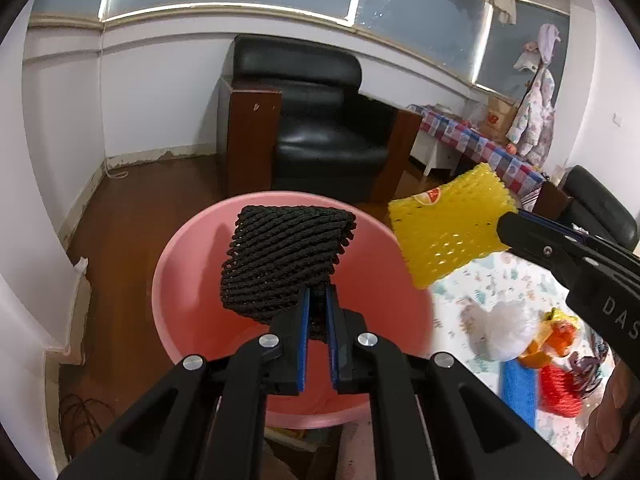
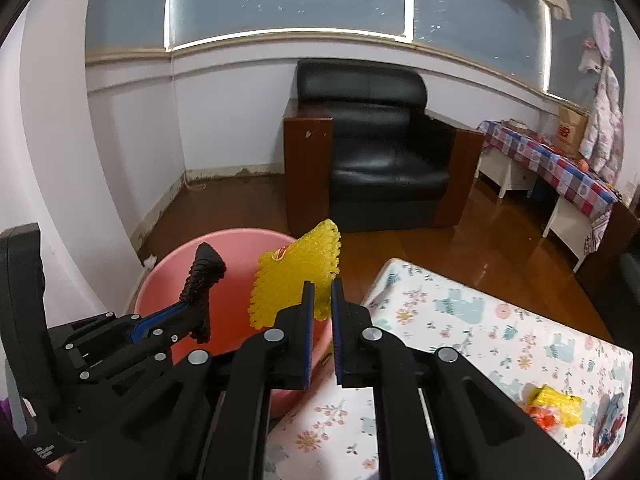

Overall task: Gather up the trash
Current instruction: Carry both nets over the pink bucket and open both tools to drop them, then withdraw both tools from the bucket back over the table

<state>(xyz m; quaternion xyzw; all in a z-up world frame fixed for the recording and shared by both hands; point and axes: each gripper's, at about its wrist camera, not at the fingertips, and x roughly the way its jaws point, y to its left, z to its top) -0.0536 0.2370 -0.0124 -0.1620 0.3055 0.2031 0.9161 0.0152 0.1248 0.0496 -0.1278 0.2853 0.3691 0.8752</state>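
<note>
Only leftward: red net (image 1: 560, 394).

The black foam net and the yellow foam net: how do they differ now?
The black foam net is plain and dark; the yellow foam net is bright and bears a small red label. The left gripper holds the black one over the pink plastic basin; the right gripper holds the yellow one near the basin's rim. Both are soft mesh sleeves, pinched at one edge.
</note>
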